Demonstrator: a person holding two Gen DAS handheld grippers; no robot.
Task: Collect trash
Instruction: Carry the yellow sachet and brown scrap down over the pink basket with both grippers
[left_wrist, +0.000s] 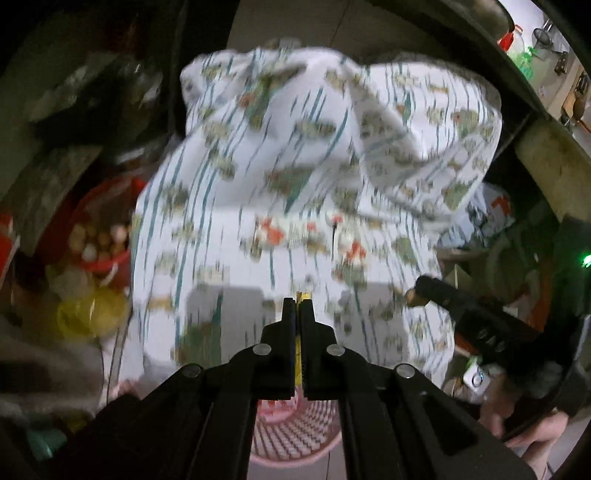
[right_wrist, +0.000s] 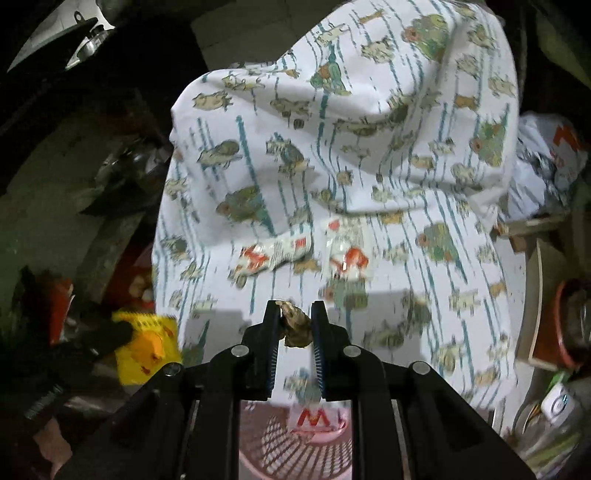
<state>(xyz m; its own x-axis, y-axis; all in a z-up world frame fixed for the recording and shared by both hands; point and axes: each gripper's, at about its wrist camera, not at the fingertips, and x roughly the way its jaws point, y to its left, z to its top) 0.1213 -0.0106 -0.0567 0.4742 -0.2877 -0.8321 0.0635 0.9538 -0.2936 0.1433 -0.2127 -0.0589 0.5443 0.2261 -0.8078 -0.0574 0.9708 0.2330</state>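
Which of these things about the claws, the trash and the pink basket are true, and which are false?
1. The right claw pinches a brown crumpled scrap. True.
2. The left claw is wide open. False: it is shut on a thin yellow wrapper.
3. Two white-and-orange wrappers lie on the patterned cloth. True.
4. The pink basket sits on top of the cloth. False: it is below the claws, at the cloth's near edge.
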